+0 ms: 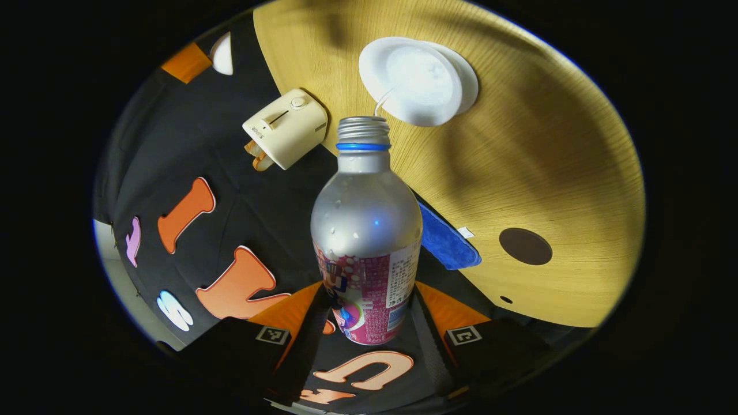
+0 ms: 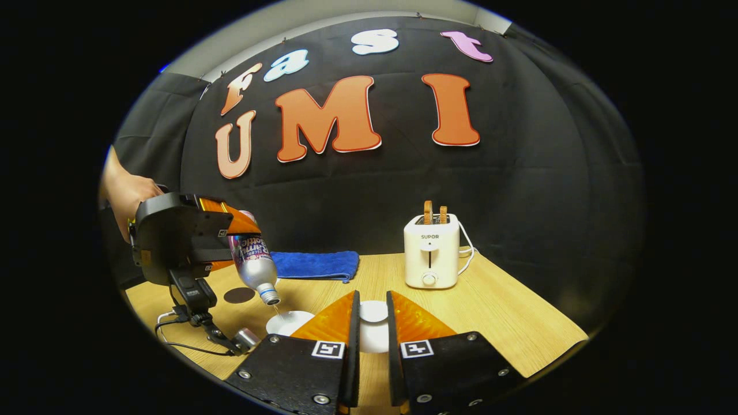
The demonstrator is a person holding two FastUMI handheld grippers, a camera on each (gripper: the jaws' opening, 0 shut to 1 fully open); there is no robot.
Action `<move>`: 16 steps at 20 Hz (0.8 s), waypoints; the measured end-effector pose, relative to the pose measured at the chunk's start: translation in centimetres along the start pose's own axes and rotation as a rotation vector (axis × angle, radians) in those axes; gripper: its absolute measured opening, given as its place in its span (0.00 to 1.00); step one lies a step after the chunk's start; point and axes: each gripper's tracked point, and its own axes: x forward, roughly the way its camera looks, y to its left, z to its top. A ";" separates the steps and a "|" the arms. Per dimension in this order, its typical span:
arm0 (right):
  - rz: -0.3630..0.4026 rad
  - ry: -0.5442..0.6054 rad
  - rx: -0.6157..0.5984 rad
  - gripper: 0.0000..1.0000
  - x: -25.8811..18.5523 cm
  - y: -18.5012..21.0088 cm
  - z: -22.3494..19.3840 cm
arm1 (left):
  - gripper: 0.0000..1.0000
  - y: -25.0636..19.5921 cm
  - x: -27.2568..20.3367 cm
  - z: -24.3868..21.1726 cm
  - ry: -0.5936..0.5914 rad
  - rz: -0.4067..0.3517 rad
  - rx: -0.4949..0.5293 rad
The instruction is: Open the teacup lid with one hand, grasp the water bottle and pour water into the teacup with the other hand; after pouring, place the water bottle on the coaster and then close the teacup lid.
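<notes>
A silver water bottle (image 1: 365,225) with a pink label is tipped mouth-down, and my left gripper (image 1: 366,314) is shut on its lower body. A thin stream runs from its open mouth into the white teacup (image 1: 418,80) on the wooden table. In the right gripper view the same tilted bottle (image 2: 253,262) hangs over the teacup (image 2: 288,321), held by the left gripper (image 2: 228,245) and a hand. My right gripper (image 2: 373,297) is shut on the white teacup lid (image 2: 373,312), lifted to the right of the cup. The dark round coaster (image 1: 524,246) lies bare on the table, also seen as the coaster (image 2: 239,295) behind the cup.
A cream toaster (image 2: 431,251) with two slices stands at the back of the table (image 2: 507,311). A folded blue cloth (image 2: 314,265) lies along the back edge. A small silver cap (image 2: 247,339) and a black cable lie near the front left.
</notes>
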 end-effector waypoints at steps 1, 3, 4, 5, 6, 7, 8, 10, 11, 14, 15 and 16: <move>0.003 0.000 0.002 0.21 0.0 0.1 0.0 | 0.84 -0.1 0.0 0.1 0.000 -0.003 -0.001; 0.006 0.002 0.004 0.21 -0.1 0.3 0.1 | 0.84 -0.2 0.1 0.0 -0.001 0.000 -0.019; 0.008 0.005 0.004 0.21 0.0 0.4 -0.1 | 0.84 -0.4 0.1 -0.1 0.000 0.000 -0.038; 0.008 0.006 0.004 0.21 0.1 0.6 0.0 | 0.84 -0.5 0.1 -0.3 0.001 0.002 -0.055; 0.011 0.009 0.003 0.21 0.1 0.8 0.0 | 0.84 -0.6 0.1 -0.4 0.000 0.007 -0.073; 0.011 0.008 0.003 0.21 0.0 1.0 0.1 | 0.84 -0.6 0.2 -0.4 -0.002 0.014 -0.095; 0.012 0.009 0.001 0.21 0.1 1.1 0.1 | 0.84 -0.8 0.1 -0.4 -0.005 0.017 -0.121; 0.008 0.004 -0.005 0.21 0.1 1.3 0.4 | 0.84 -1.1 0.0 -0.3 -0.020 0.026 -0.194; 0.009 0.003 -0.006 0.21 0.1 1.3 0.4 | 0.84 -0.8 -0.1 -0.4 -0.027 0.038 -0.241; 0.012 0.001 -0.005 0.21 0.1 2.0 0.9 | 0.83 -1.1 -0.8 -1.3 -0.045 0.067 -0.430; 0.013 0.000 -0.004 0.21 0.2 2.3 1.1 | 0.83 -1.2 -1.0 -2.0 -0.040 0.085 -0.505; 0.013 0.000 -0.003 0.21 0.5 2.6 1.3 | 0.84 -1.4 -1.2 -2.7 -0.035 0.104 -0.582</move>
